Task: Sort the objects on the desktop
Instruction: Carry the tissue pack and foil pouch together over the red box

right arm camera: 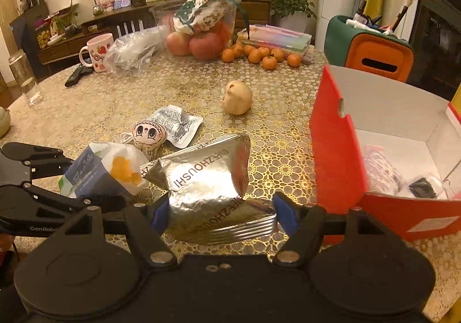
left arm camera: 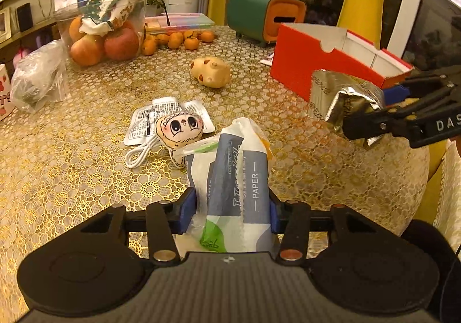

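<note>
My left gripper [left arm camera: 230, 210] is shut on a blue-and-white tissue pack [left arm camera: 233, 184] marked PAPER, held off the table. In the right wrist view the same tissue pack [right arm camera: 98, 170] hangs at the left. My right gripper [right arm camera: 222, 214] is shut on a crumpled silver foil pouch [right arm camera: 207, 181], seen from the left wrist view as the foil pouch [left arm camera: 340, 98] close to the red box [left arm camera: 322, 63]. The open red box [right arm camera: 340, 155] stands right of the pouch with a few small items inside. A face plush [left arm camera: 178, 129], a white sachet [left arm camera: 170, 115] and a tan toy [left arm camera: 211, 72] lie on the table.
A gold patterned tablecloth [left arm camera: 86, 155] covers the table. At the back stand a clear fruit container [left arm camera: 100, 37], several tangerines [left arm camera: 178, 40], a green-orange organiser [left arm camera: 265, 14] and a plastic bag [left arm camera: 37, 78]. A strawberry mug [right arm camera: 96, 53] and a remote [right arm camera: 77, 75] sit far left.
</note>
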